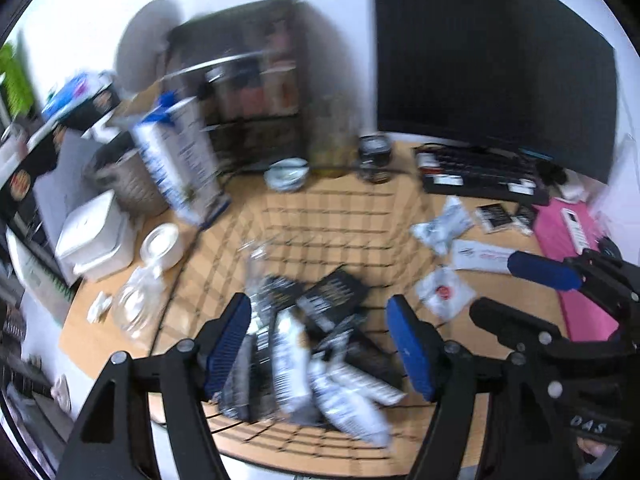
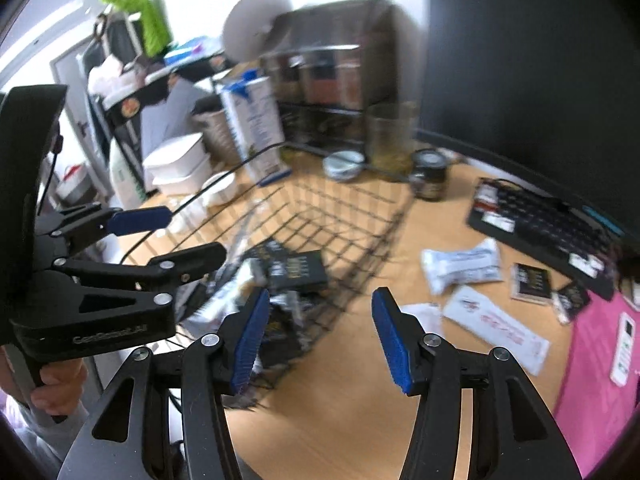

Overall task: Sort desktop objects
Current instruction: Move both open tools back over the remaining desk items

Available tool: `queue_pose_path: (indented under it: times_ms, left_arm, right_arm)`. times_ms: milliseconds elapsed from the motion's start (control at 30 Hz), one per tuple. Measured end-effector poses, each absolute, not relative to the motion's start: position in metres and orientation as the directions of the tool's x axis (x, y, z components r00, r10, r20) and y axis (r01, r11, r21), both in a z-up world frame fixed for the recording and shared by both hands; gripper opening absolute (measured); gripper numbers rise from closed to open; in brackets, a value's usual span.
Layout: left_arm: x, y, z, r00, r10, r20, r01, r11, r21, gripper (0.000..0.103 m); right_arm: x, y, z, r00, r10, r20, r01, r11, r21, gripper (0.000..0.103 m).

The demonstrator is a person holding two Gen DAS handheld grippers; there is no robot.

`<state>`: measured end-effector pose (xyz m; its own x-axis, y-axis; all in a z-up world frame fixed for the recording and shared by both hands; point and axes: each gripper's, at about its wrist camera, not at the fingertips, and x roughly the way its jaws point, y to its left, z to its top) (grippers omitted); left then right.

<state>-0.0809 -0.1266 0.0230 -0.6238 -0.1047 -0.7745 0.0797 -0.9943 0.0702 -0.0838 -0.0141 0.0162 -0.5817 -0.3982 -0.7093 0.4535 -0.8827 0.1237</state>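
We hold our left gripper (image 1: 320, 344) above the black wire mesh basket (image 1: 352, 204) on the light wooden desk (image 1: 500, 320), its blue-padded fingers spread wide with nothing between them. Below it, a heap of black and white snack packets (image 1: 320, 360) lies in the basket's near end; the blur keeps us from counting them, perhaps a dozen. Our right gripper (image 2: 318, 336) hangs at the basket's right edge, fingers likewise parted and empty, its left finger over the wire rim and its right finger over bare desk.

To the right of the basket, on the desk, lie the loose items: a white crinkled pouch (image 2: 460, 268), a long white flat sachet with red print (image 2: 496, 328), a small white square packet (image 1: 442, 292) and two small black packets (image 2: 532, 284). A pink mat (image 2: 596, 380) sits further right, a black keyboard (image 2: 540, 224) beyond. Behind the basket stands a blue-and-white carton (image 1: 180, 160).
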Motion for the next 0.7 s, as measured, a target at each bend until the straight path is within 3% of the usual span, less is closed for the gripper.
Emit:
queue_pose_path:
  times_ms: [233, 433, 700]
  left_arm:
    - [-0.121, -0.039, 0.019, -0.630, -0.031, -0.776, -0.076, -0.992, 0.102, 0.079]
    - [-0.171, 0.021, -0.020, -0.583, 0.000, -0.813, -0.160, -0.980, 0.115, 0.079]
    - [-0.238, 0.037, -0.068, -0.533, -0.083, -0.842, -0.091, -0.984, 0.155, 0.079]
  right_arm:
    - [-0.103, 0.088, 0.003, -0.622, -0.260, -0.738, 0.263, -0.958, 0.115, 0.056]
    - [-0.142, 0.165, -0.036, -0.597, -0.139, -0.790, 0.094, -0.990, 0.104, 0.057]
    - [-0.212, 0.210, -0.080, -0.540, -0.070, -0.839, 0.000, -0.997, 0.083, 0.057]
